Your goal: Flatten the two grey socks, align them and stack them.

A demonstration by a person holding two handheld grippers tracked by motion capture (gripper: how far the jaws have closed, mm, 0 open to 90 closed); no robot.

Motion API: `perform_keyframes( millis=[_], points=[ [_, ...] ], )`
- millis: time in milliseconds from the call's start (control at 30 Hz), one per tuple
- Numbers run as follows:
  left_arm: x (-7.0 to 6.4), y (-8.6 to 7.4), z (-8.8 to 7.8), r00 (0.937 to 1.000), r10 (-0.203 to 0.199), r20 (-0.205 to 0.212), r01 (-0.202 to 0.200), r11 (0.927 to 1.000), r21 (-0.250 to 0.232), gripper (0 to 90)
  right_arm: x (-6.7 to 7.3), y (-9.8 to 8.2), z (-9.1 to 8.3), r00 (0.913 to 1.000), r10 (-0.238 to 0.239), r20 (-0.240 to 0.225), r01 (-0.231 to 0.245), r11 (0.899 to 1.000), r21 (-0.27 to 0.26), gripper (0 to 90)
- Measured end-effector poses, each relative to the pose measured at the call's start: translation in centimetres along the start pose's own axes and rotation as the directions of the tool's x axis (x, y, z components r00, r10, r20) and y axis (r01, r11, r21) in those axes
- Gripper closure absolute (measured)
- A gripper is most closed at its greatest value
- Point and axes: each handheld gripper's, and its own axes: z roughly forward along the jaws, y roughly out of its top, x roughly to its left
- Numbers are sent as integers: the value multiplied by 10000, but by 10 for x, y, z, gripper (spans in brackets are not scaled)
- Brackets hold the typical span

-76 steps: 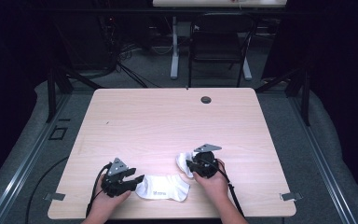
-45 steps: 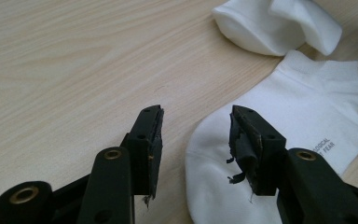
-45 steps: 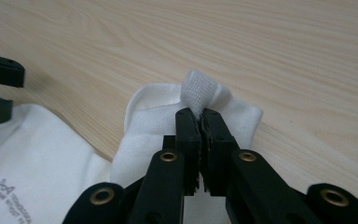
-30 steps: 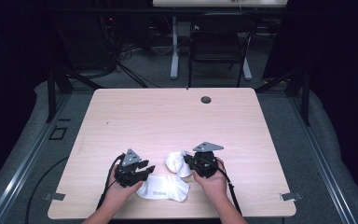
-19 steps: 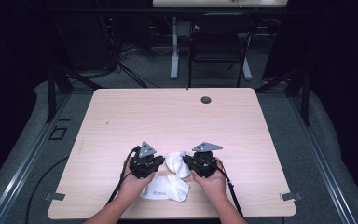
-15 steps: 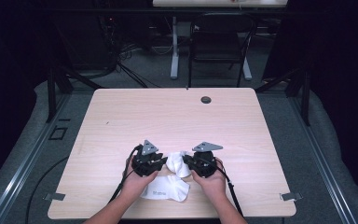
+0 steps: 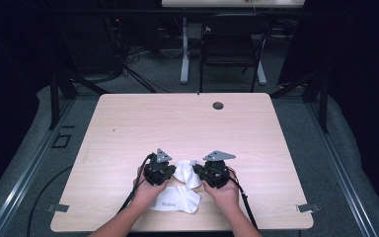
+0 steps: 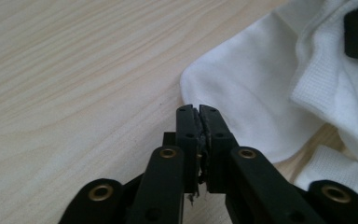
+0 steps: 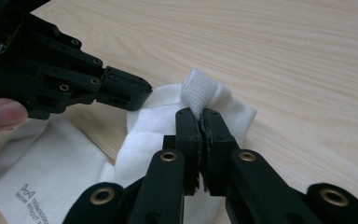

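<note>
Light wood-grain table [image 7: 128, 128] in a dark room, two hand-held grippers working a white cotton sock [image 7: 180, 195] near the front edge.

Right gripper [image 9: 199, 116] is pinching the sock's ribbed cuff [image 9: 196, 91] tight between closed jaws, lifting it a bit. Left gripper [image 8: 198, 112] is sitting just beside the sock's rounded edge, jaws pressed together, and it's looking like there's nothing between them. Small grey printed text [image 9: 30, 201] is showing on the flat part.

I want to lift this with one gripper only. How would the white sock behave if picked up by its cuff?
Probably floppy: the white sock lies folded and creased, and the ribbed cuff bunches where the right gripper pinches it. Likely light, so it would dangle. The knit looks grippy rather than slippery.
</note>
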Motion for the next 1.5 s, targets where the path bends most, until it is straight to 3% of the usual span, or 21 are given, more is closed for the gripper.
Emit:
perform_keyframes(
  millis=[300, 467, 667, 733, 833, 867, 900, 967, 1000, 1033, 1100, 1133, 1167, 1200, 1267, 1367, 1400, 1500],
  points=[
    [11, -5, -14, 9995, -189, -256, 182, 9995, -270, 900, -6, 1, -6, 10000, 75, 37, -74, 9999, -125, 870],
    [19, -9, -23, 9987, -386, -320, 375, 9987, -355, 900, -17, -1, -8, 9994, 249, 256, -247, 9997, -81, 869],
    [21, -14, -21, 9988, -400, -281, 396, 9991, -148, 900, -26, -10, 5, 9980, 468, 414, -488, 9976, 496, 863],
    [21, -16, -20, 9988, -400, -280, 396, 9991, -137, 900, -28, -15, 11, 9973, 429, 598, -479, 9952, 856, 816],
    [21, -16, -19, 9987, -408, -304, 403, 9991, -150, 899, -31, -14, 9, 9960, 477, 754, -534, 9957, 762, 779],
    [21, -16, -20, 9987, -408, -303, 404, 9991, -141, 900, -32, -12, 4, 9937, 771, 818, -806, 9960, 392, 749],
    [21, -16, -20, 9987, -408, -303, 404, 9991, -141, 900, -32, -12, 4, 9937, 771, 818, -806, 9960, 392, 749],
    [21, -16, -20, 9986, -447, -297, 443, 9989, -144, 900, -30, -8, -4, 9921, 846, 926, -858, 9963, 89, 742],
    [21, -16, -19, 9986, -416, -322, 412, 9990, -153, 900, -23, -4, -10, 9952, 709, 671, -694, 9973, -255, 742],
    [21, -16, -19, 9986, -416, -322, 412, 9990, -153, 900, -23, -4, -10, 9952, 709, 671, -694, 9973, -255, 742],
    [21, -16, -19, 9986, -422, -314, 419, 9991, -111, 900, -10, 0, -12, 9994, 311, 171, -305, 9990, -326, 743],
    [21, -16, -19, 9987, -400, -330, 397, 9992, -98, 899, 9, 1, -6, 9990, -211, -392, 203, 9996, -197, 752],
    [21, -16, -19, 9987, -400, -330, 397, 9992, -98, 900, 9, 1, -6, 9990, -211, -392, 203, 9996, -197, 752],
    [21, -16, -19, 9984, -452, -331, 449, 9990, -87, 900, 22, -1, 1, 9956, -767, -547, 775, 9969, 141, 759],
    [21, -16, -19, 9984, -457, -342, 454, 9989, -81, 900, 29, -2, 7, 9936, -970, -584, 990, 9946, 317, 764],
    [22, -17, -20, 9982, -475, -361, 471, 9988, -116, 900, 36, -7, 20, 9898, -1413, -160, 1422, 9854, 933, 780],
    [23, -17, -20, 9981, -496, -371, 492, 9987, -124, 900, 32, -11, 24, 9898, -1413, 209, 1381, 9840, 1126, 791],
    [26, -19, -21, 9980, -499, -384, 495, 9987, -92, 900, 24, -13, 23, 9919, -1134, 568, 1062, 9874, 1172, 802]
  ],
)
